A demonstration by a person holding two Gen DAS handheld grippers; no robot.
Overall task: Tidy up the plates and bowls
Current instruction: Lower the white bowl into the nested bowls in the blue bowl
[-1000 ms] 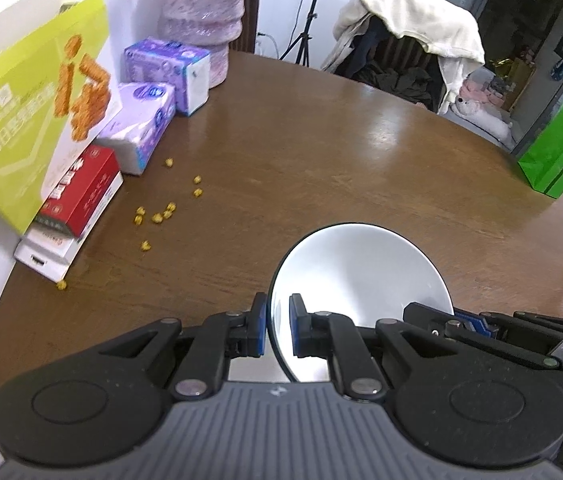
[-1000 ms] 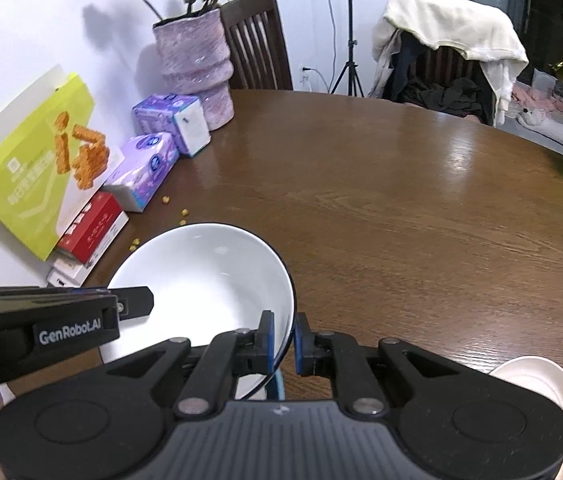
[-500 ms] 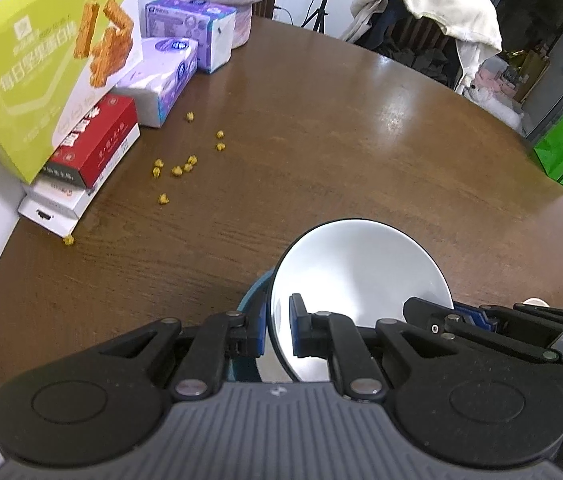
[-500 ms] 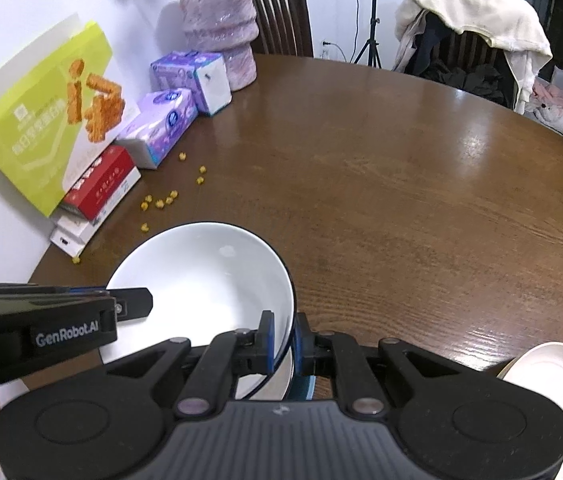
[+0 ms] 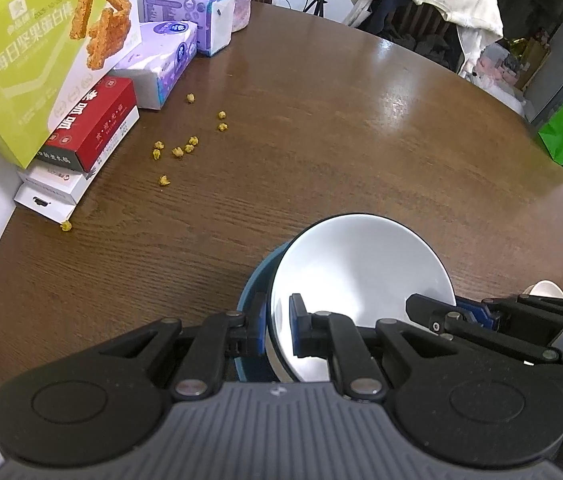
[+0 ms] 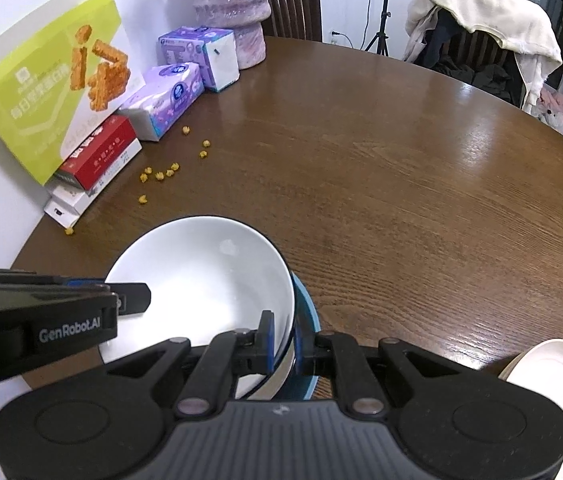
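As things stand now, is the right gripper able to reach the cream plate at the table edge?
Probably not yet. The right gripper is shut on the rim of the white bowl, which the left gripper also holds. The cream plate lies close by with nothing between, but the bowl must be released first.

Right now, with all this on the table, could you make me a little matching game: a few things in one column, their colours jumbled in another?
Things:
1. bowl held by both tools
2. dish under that bowl
3. snack box leaning on the wall
4. tissue pack

Colours:
a. purple
b. yellow-green
c. white
d. blue

Pairs: 1-c, 2-d, 3-b, 4-a
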